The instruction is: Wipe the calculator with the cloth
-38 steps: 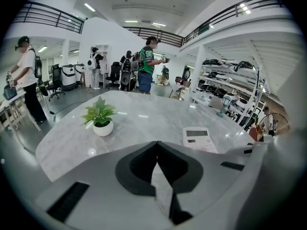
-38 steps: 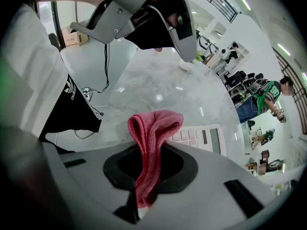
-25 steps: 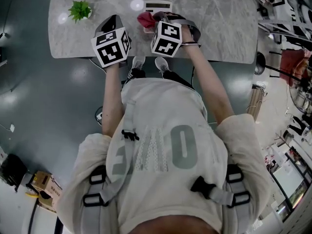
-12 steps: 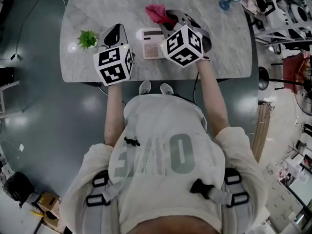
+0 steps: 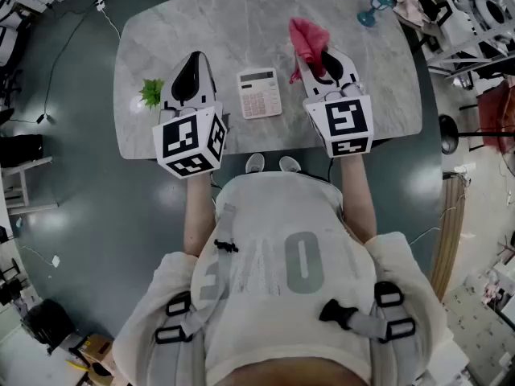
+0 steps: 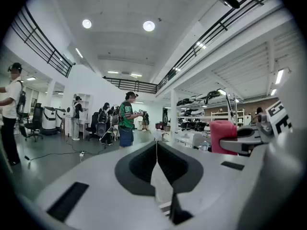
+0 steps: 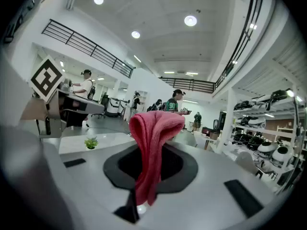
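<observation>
The right gripper [image 5: 318,59] is clamping the pink cloth [image 7: 152,138] in its jaws, probably bunched for wiping. The left gripper [image 6: 156,145] is keeping its jaws closed and empty. The calculator [image 5: 259,92] is lying on the bench [image 5: 201,30] between them.

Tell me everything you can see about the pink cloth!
The cloth is pinkish-red and looks soft and fuzzy, like a towel. It is bunched into a folded strip, pinched between the shut jaws of the right tool, its top flopping over the tips and a tail hanging behind them. It hangs over the grey marble-look table, right of the calculator, touching only the tool.
</observation>
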Demonstrator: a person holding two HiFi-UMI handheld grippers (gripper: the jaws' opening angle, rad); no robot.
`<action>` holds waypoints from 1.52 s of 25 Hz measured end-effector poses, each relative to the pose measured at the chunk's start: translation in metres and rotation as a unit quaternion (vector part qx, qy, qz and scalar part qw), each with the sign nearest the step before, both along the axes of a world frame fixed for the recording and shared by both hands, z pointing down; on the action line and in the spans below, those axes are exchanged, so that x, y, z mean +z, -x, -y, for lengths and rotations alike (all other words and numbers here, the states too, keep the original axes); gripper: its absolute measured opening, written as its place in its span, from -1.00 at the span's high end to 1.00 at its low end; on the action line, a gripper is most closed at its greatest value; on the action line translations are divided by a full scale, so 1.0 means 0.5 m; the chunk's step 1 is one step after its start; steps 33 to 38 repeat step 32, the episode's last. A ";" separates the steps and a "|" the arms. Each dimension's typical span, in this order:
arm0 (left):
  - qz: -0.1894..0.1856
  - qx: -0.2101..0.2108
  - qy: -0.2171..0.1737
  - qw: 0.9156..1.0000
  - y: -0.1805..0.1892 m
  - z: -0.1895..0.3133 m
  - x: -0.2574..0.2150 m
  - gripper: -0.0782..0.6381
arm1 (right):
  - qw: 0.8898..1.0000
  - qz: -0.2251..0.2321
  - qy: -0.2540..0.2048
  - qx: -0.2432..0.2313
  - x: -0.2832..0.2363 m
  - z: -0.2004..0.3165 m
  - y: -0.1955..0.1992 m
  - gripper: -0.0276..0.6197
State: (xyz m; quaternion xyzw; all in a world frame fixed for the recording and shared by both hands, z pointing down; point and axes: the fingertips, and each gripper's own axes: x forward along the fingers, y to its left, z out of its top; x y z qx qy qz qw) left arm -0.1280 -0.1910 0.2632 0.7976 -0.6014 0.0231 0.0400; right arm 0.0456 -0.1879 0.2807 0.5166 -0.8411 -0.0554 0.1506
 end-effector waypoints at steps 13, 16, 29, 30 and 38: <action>0.000 -0.001 -0.034 0.999 -0.032 -0.017 -0.036 0.72 | 0.998 0.055 -0.023 0.036 -0.016 -0.055 -0.077 0.74; 0.001 -0.001 -0.039 0.999 -0.036 -0.019 -0.042 0.72 | 0.997 0.059 -0.024 0.036 -0.011 -0.054 -0.079 0.74; 0.005 -0.016 -0.044 0.999 -0.012 -0.022 -0.056 0.72 | 0.998 0.046 -0.029 0.026 -0.016 -0.050 -0.063 0.74; 0.005 -0.016 -0.045 0.999 -0.012 -0.022 -0.059 0.72 | 0.998 0.046 -0.029 0.025 -0.018 -0.049 -0.063 0.74; 0.005 -0.016 -0.047 0.999 -0.014 -0.022 -0.064 0.72 | 0.998 0.046 -0.031 0.025 -0.020 -0.048 -0.064 0.74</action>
